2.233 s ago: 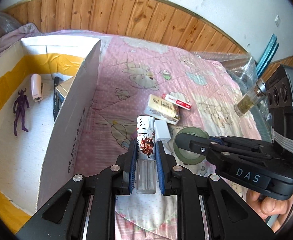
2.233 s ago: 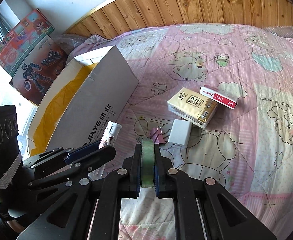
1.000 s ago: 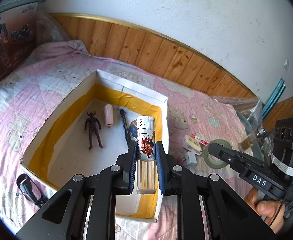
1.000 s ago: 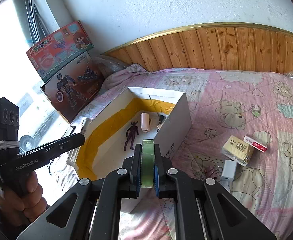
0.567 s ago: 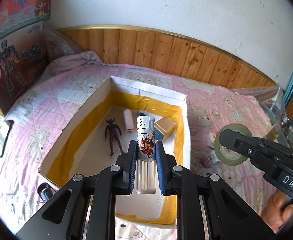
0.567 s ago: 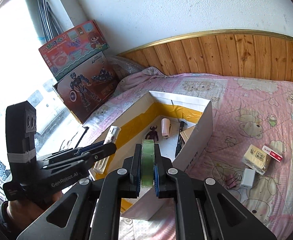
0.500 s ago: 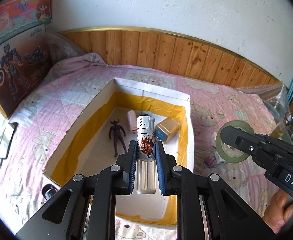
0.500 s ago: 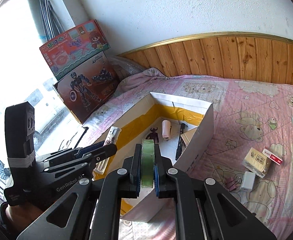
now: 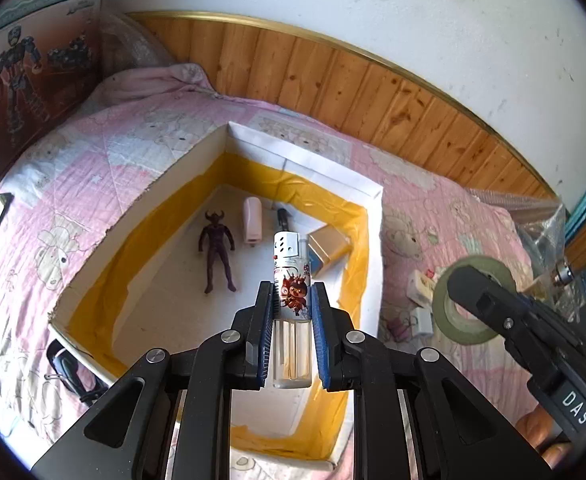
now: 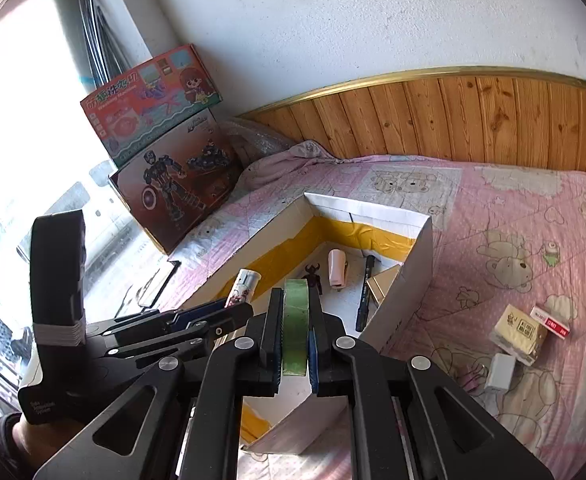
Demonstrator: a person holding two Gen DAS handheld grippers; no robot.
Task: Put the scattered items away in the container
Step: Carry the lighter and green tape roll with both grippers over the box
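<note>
My left gripper (image 9: 292, 300) is shut on a clear lighter (image 9: 292, 280) with a red cartoon print, held above the open cardboard box (image 9: 305, 176) lined with yellow tape. My right gripper (image 10: 295, 304) is shut on a green tape roll (image 10: 295, 320), seen edge-on, hanging over the box's near right wall (image 10: 409, 292). In the left wrist view the right gripper (image 9: 459, 280) shows at the right, with the tape roll (image 9: 453, 316) in it. The right wrist view has the left gripper (image 10: 237, 304) at lower left with the lighter (image 10: 244, 286).
Inside the box lie a purple figure (image 9: 217, 250), a pink-white device (image 9: 252, 220), a black pen (image 10: 363, 296) and a small tan box (image 9: 327, 248). On the pink quilt right of the box lie a tissue pack (image 10: 519, 332), a red-white packet (image 10: 551, 322) and a white charger (image 10: 501, 372). Toy boxes (image 10: 169, 168) lean at the left.
Both grippers have shifted slightly over the box, each keeping its item. The box now sits more centred under the lighter, and the tape roll is nearer the box's right wall.
</note>
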